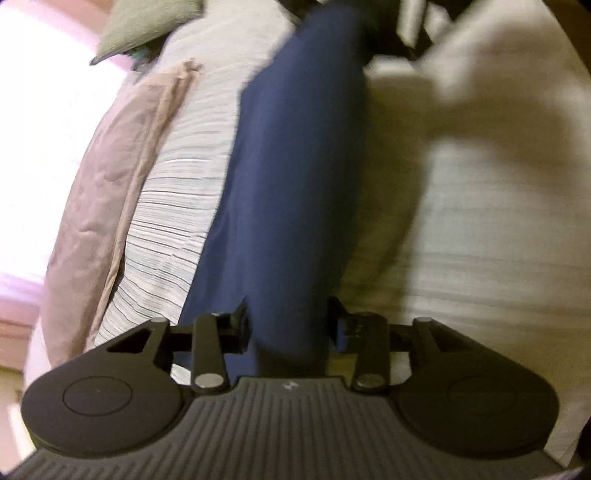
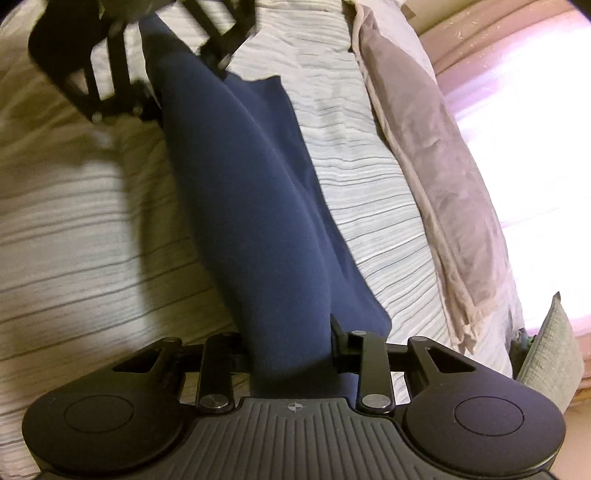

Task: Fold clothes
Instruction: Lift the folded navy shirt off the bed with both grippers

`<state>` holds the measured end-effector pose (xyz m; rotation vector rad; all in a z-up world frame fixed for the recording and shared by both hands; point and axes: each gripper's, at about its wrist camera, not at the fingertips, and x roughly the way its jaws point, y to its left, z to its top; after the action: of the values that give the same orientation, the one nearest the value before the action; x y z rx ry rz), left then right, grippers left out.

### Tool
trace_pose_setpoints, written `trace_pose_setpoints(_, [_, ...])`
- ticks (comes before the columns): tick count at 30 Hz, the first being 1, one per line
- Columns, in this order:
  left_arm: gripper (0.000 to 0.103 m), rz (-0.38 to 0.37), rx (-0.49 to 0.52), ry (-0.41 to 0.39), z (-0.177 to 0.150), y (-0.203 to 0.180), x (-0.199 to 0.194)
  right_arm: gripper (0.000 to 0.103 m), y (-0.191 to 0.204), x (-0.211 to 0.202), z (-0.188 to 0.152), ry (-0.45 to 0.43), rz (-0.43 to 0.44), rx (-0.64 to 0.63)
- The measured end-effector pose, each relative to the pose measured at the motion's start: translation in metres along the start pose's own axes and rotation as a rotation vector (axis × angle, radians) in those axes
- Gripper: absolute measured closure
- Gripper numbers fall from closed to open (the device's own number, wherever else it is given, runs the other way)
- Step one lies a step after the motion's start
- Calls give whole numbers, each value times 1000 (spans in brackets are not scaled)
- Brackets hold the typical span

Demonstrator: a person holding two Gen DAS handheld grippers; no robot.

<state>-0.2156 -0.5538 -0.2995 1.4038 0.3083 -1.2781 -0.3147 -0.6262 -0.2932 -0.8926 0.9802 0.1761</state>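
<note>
Striped bedspread (image 2: pixel 74 221), navy garment (image 2: pixel 251 206) stretched between left hand-held gripper (image 1: pixel 290 325) and right hand-held gripper (image 2: pixel 291 347), both pinching it

One navy garment (image 2: pixel 258 206) was counted, stretched across one striped bed (image 2: pixel 74 229). Two grippers were seen: left gripper (image 1: pixel 290 325), right gripper (image 2: pixel 288 350). One beige blanket (image 2: pixel 443 177) and one grey-green pillow (image 1: pixel 144 26) were noted.
</note>
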Motion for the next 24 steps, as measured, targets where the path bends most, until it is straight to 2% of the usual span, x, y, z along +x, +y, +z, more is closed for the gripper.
trace_pose_setpoints(2, [83, -13, -13, -5, -2, 2, -3, 72, 4, -8, 0, 15, 1, -14])
trace_pose_setpoints(4, [85, -35, -37, -17, -4, 6, -7, 71, 11, -12, -3, 29, 2, -24])
trace_pose_setpoints(11, [86, -131, -148, -63, -11, 26, -18, 62, 54, 5, -25, 32, -57, -115])
trace_pose_setpoints(17, [86, -138, -115, -63, -9, 21, -16, 57, 58, 15, -30, 51, -75, -94])
trace_pose_setpoints(18, [86, -134, -103, -65, -8, 20, -17, 57, 55, 13, -30, 59, -64, -73])
trace_pose_setpoints(19, [86, -130, -91, -67, -6, 20, -19, 65, 49, 10, -30, 64, -51, -34])
trace_pose_setpoints(21, [86, -123, -64, -74, -2, 20, -23, 70, 34, 2, -30, 69, -41, 15])
trace_pose_setpoints(24, [86, -111, -27, -100, 14, 31, -34, 73, 1, -16, -32, 74, -21, 67])
